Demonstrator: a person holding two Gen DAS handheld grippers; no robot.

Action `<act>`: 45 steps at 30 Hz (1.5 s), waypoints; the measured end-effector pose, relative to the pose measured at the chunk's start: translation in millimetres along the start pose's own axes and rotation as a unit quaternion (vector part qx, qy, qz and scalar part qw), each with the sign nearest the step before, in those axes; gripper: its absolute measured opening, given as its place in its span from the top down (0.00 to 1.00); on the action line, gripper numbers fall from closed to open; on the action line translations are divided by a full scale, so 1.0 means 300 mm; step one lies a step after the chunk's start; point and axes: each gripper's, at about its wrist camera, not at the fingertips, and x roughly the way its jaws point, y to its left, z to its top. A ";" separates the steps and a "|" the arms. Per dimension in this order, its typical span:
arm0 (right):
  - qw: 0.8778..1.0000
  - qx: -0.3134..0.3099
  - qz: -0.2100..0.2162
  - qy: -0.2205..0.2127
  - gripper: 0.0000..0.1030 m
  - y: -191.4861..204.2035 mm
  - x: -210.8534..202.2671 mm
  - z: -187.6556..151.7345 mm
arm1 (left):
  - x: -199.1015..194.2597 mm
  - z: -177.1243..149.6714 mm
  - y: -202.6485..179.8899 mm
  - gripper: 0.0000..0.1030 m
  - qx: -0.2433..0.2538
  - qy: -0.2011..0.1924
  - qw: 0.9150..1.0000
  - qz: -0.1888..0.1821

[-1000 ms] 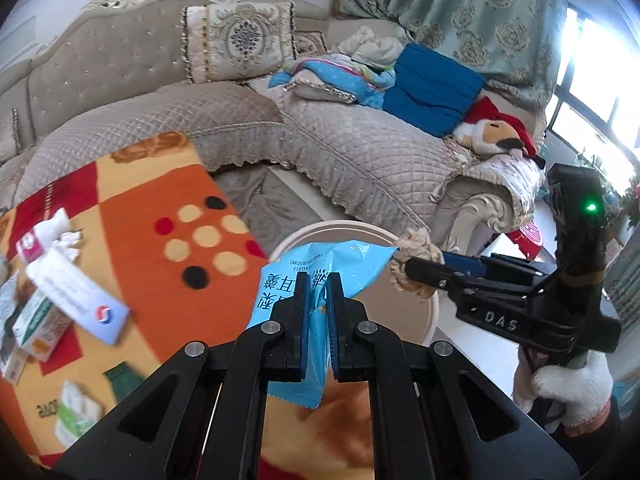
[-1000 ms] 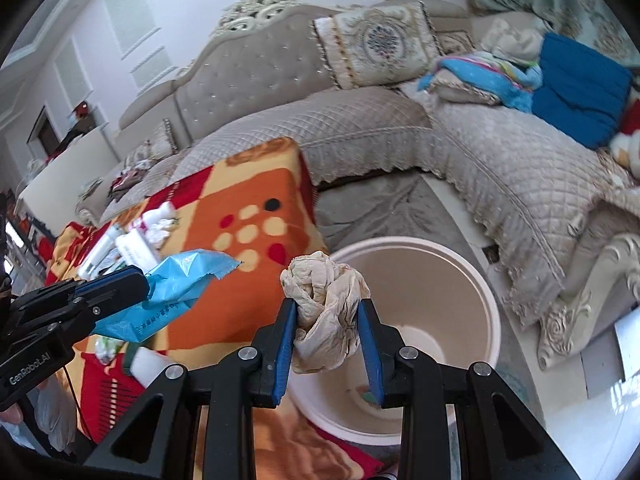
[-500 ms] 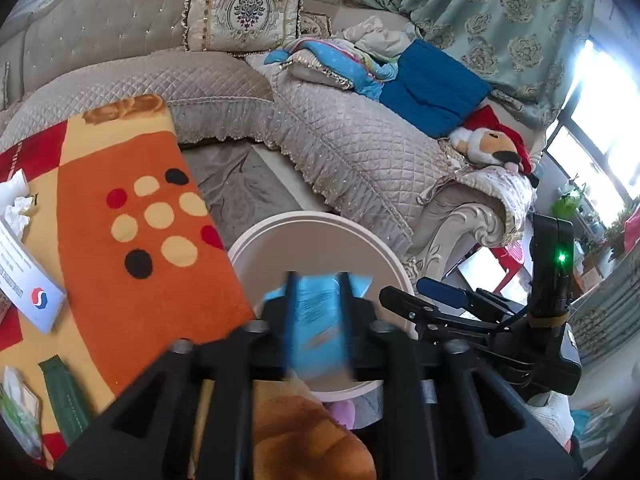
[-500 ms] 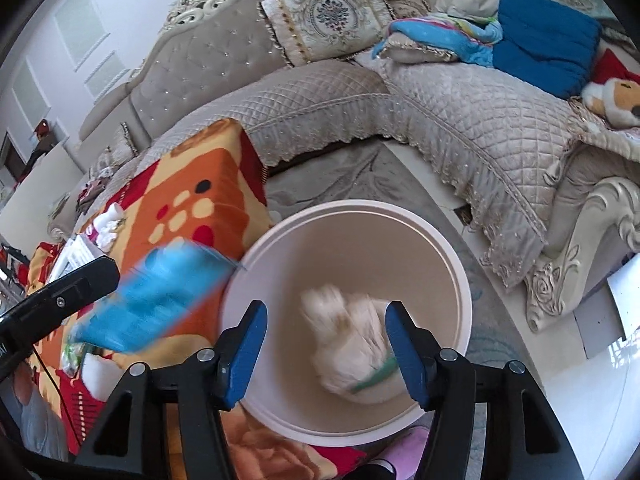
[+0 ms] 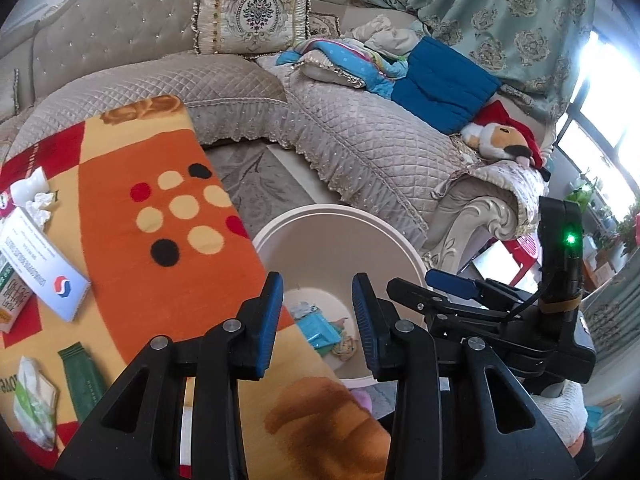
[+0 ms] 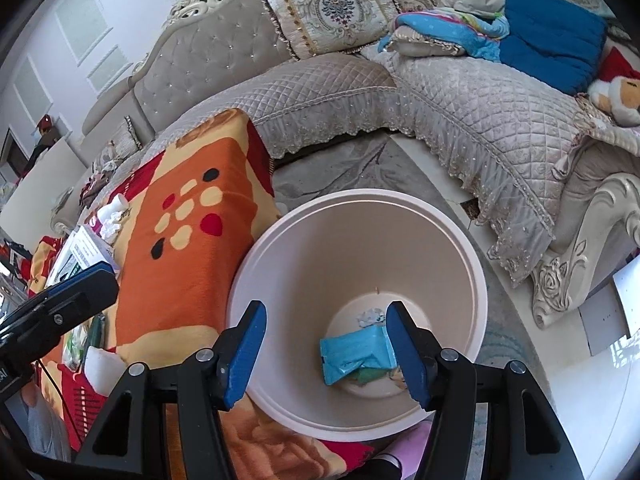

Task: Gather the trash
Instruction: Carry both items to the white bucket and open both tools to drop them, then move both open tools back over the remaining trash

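**Black grippers, blue pads**

Both grippers are built of black plastic arms with triangular cut-outs, joined by silver screws. The left gripper (image 5: 318, 320) and the right gripper (image 6: 326, 354) are fitted with blue finger pads (image 5: 269, 322). A green light (image 5: 571, 238) is shown on the right unit's upright black housing. A white knitted glove (image 5: 562, 416) is worn beneath it.

- I see a quilted beige sofa (image 5: 360, 148) with a patterned cushion (image 5: 252, 16) and a blue cushion (image 5: 440, 84).
- A stuffed toy (image 5: 500, 140) lies on its armrest.
- Floral curtains (image 5: 480, 12) hang behind.
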 end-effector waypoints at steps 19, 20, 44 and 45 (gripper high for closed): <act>0.999 -0.030 -0.004 -0.018 0.33 0.135 -0.054 -0.012 | -0.100 -0.045 0.096 0.55 -0.029 -0.014 0.999 0.014; 0.999 -0.031 -0.003 -0.018 0.33 0.141 -0.055 -0.013 | -0.108 -0.049 0.101 0.53 -0.030 -0.016 0.999 0.016; 0.986 -0.131 0.096 0.025 0.29 0.545 -0.026 -0.102 | -0.466 -0.261 0.567 0.43 -0.096 -0.032 0.988 0.116; 0.985 -0.139 0.100 0.030 0.28 0.567 -0.019 -0.113 | -0.474 -0.273 0.587 0.43 -0.100 -0.031 0.988 0.115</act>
